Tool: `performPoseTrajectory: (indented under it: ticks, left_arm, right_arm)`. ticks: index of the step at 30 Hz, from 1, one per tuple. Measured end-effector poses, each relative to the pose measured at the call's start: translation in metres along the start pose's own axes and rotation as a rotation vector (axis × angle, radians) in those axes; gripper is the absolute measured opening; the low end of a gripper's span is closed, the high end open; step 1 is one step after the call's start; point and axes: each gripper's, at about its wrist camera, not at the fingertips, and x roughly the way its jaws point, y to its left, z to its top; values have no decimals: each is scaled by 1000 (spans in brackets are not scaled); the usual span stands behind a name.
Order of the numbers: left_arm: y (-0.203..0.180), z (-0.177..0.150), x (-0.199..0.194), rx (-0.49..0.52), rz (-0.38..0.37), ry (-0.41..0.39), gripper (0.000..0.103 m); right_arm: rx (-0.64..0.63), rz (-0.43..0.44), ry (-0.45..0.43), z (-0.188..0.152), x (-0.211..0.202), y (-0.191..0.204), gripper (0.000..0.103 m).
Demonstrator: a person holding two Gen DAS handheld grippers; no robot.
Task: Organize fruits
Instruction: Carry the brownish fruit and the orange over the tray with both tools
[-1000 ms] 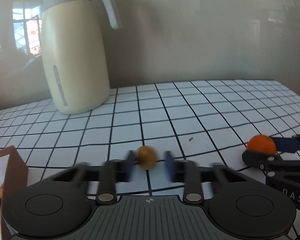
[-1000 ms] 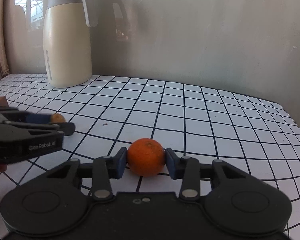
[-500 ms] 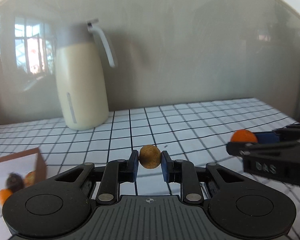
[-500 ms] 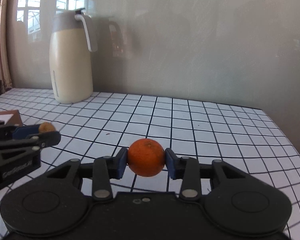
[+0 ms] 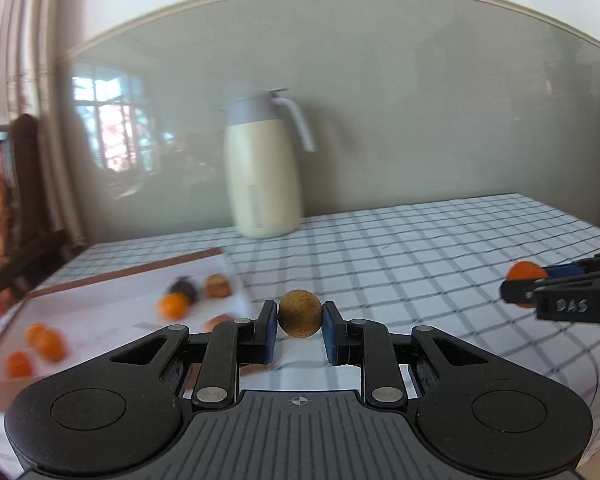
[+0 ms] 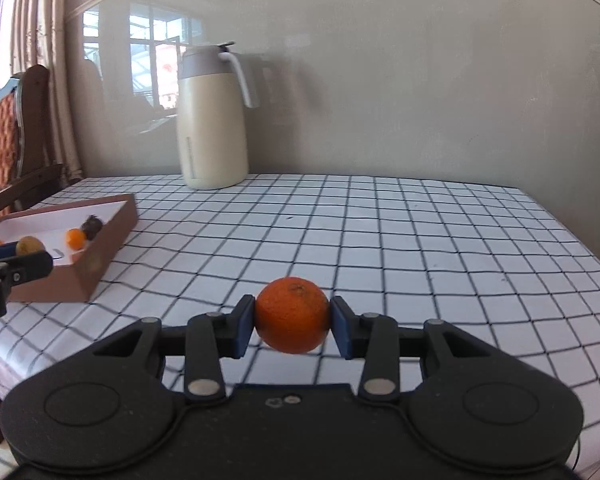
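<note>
Claws [image 6: 293,326] hover over checked tablecloth [image 6: 380,232] beside grey wall [image 6: 380,80].

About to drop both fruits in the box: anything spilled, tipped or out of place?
Nothing stands out. The jug stands upright, the box sits flat with its fruits inside, and the tablecloth shows no spill. The orange and brown fruit sit squarely in their grippers.
</note>
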Motion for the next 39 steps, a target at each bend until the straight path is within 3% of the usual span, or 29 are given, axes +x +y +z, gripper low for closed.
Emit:
performPoseTrajectory:
  ticks: [9, 17, 30, 39]
  left_arm:
    - [66, -16, -62, -36, 121, -21, 24]
    - [113, -25, -83, -125, 193, -40, 24]
    - [171, -39, -77, -214, 296, -47, 24]
    - [193, -45, -68, -246, 325, -54, 24]
  right_arm:
    - [-109, 109, -22, 5, -23, 62, 32]
    - [-197, 189, -55, 10, -32, 113, 32]
    - [-265, 266, -102, 15, -22, 166, 32]
    - [-295, 294, -126, 21, -11, 188, 32]
